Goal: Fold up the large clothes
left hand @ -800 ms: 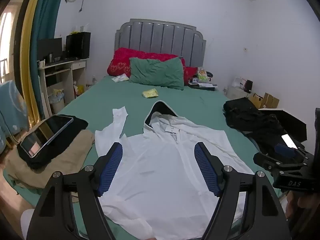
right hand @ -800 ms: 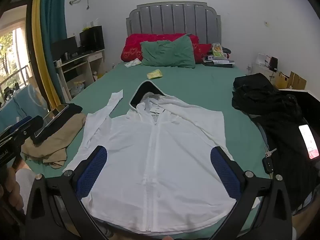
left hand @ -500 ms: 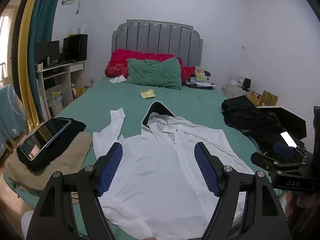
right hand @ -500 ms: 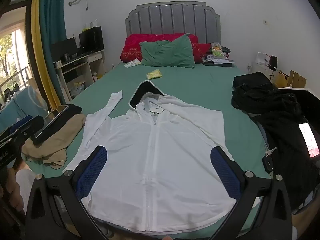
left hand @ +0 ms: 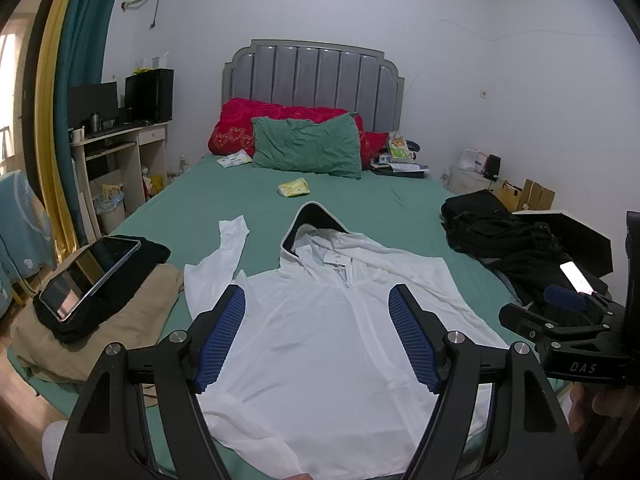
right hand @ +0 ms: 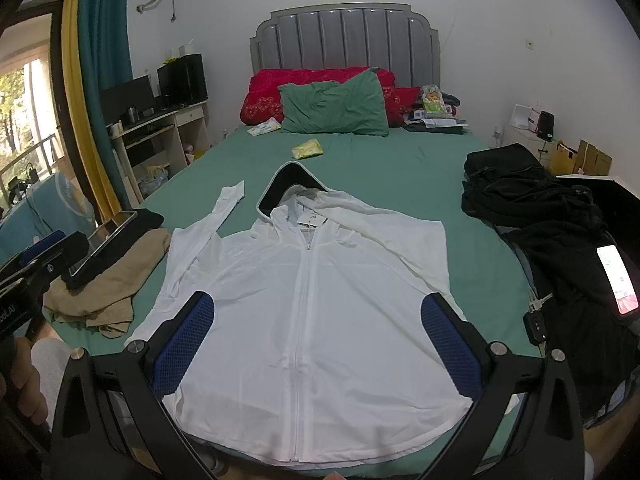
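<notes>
since a moment ago my left claw (left hand: 316,340) has tipped up a little, so the bed looks lower in its view and more wall shows. nothing on the bed has moved. my right claw (right hand: 316,344) sees nearly the same as before.

both claws are wide open and hold nothing. they hang above the near end of the bed (right hand: 400,168), and the blue pads do not touch any cloth.

the thing to fold is the white jacket (right hand: 304,300). it lies flat on the green sheet, zip side up, with its hood (right hand: 286,184) pointing to the pillows. one sleeve (right hand: 200,232) sticks out on the left, reaching up toward the pillows. the other side is already tucked in with a straight edge. a black pile of clothes (right hand: 532,200) sits to the right, and a tan pile with a tablet (right hand: 104,240) on top sits to the left, close to the sleeve.

i think the folding has only just begun. next, i guess, i need to go down to the loose sleeve or the left edge, pinch just the thin cloth, not the sheet, and bring it over the middle. the cloth looks light and slippy, so it may bunch.
</notes>
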Action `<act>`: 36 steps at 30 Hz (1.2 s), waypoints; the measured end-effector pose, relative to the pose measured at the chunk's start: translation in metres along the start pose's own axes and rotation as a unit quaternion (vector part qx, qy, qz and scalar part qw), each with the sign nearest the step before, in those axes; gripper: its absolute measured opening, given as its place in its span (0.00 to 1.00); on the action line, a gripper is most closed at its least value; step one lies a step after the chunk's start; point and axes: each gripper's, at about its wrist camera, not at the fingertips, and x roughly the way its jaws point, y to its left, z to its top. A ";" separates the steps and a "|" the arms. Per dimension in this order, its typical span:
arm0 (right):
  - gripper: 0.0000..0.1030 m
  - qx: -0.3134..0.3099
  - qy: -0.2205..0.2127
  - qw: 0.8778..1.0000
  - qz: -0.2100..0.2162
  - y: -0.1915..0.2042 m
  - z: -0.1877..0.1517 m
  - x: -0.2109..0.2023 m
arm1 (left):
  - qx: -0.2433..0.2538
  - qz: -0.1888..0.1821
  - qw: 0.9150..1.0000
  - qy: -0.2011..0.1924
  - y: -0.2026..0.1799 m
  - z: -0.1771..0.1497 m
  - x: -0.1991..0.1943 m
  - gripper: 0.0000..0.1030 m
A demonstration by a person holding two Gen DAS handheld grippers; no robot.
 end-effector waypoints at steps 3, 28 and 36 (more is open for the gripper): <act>0.99 0.000 0.003 1.000 -0.002 -0.008 -0.001 0.000 | 0.000 -0.001 1.000 0.000 0.000 -0.001 0.000 0.75; 0.99 -0.001 0.008 1.000 -0.003 -0.007 -0.010 0.002 | -0.002 -0.002 1.000 0.004 0.001 -0.003 0.002 0.75; 0.99 0.000 0.009 1.000 -0.003 -0.007 -0.008 0.002 | -0.003 -0.002 1.000 0.004 0.001 -0.003 0.002 0.75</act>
